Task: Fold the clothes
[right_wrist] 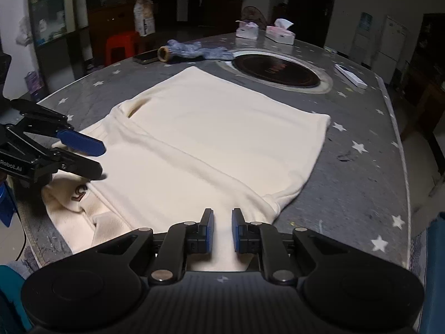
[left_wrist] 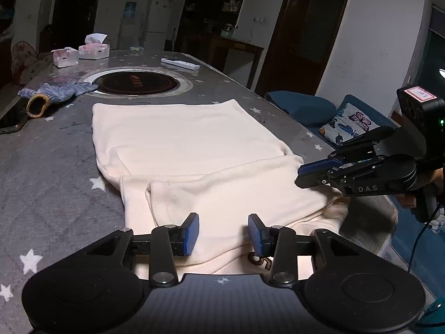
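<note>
cream garment point(left_wrist: 189, 144) flat; bare tablecloth point(left_wrist: 50, 172) beyond edges

One cream garment point(left_wrist: 194, 144), two tissue boxes point(left_wrist: 93, 51), one knit glove point(left_wrist: 55, 90), one phone point(right_wrist: 146, 56).

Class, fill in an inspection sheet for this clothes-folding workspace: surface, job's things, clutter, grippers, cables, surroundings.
Surface: grey star-print table with a round inset cooktop.
Job's things: cream garment, partly folded, near edge bunched.
Clutter: work gloves, two tissue boxes, white remote, phone.
Grippers: left gripper open over the garment's near edge; right gripper jaws narrow, grip on cloth not clear.
Cables: one hangs from the right gripper's handle.
Surroundings: dim room, fridge, sofa cushion.
</note>
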